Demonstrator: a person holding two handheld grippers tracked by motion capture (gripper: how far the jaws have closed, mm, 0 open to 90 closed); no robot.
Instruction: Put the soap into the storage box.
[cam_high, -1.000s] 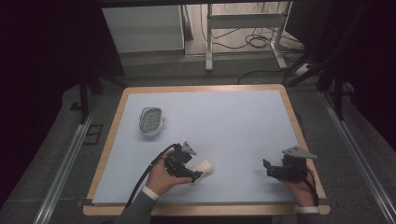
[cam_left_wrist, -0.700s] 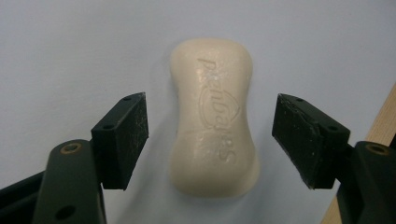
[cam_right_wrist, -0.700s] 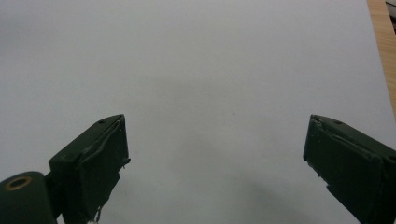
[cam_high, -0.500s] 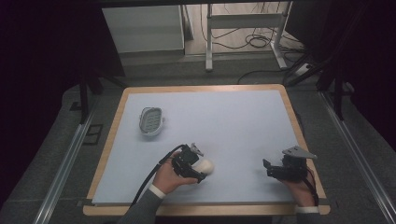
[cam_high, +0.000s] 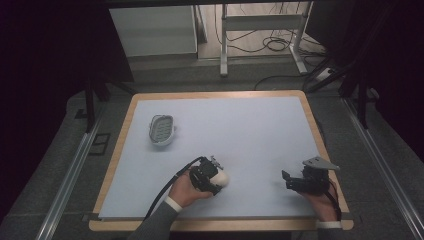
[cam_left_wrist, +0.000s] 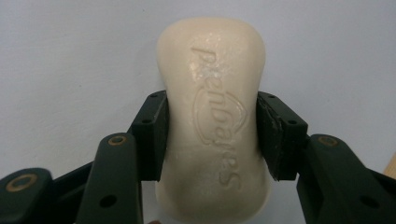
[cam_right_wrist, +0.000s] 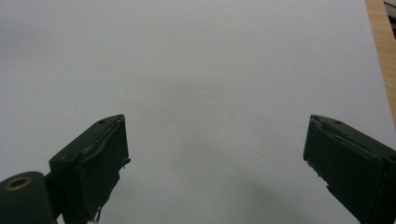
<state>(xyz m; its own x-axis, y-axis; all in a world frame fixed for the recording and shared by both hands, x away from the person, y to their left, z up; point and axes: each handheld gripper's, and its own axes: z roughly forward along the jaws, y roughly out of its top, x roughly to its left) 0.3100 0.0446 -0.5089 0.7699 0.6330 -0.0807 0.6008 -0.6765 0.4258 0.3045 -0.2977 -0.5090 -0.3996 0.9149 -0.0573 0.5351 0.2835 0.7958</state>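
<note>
Black pads of the left tool (cam_left_wrist: 211, 137) clamp a cream soap bar (cam_left_wrist: 212, 121) across its narrowed waist, embossed lettering facing up. Good place to hold — the pinch in the bar's outline should keep it from sliding lengthwise. Judged: solid, light, hard enough not to deform, but waxy and slick, so a firm squeeze on the flat sides matters. Bar sits low over the table (cam_high: 260, 135), near its front edge. Soap dish (cam_high: 162, 129) lies well apart, toward the far left. Right tool (cam_high: 290, 181) — jaws spread wide, nothing between them.
</note>
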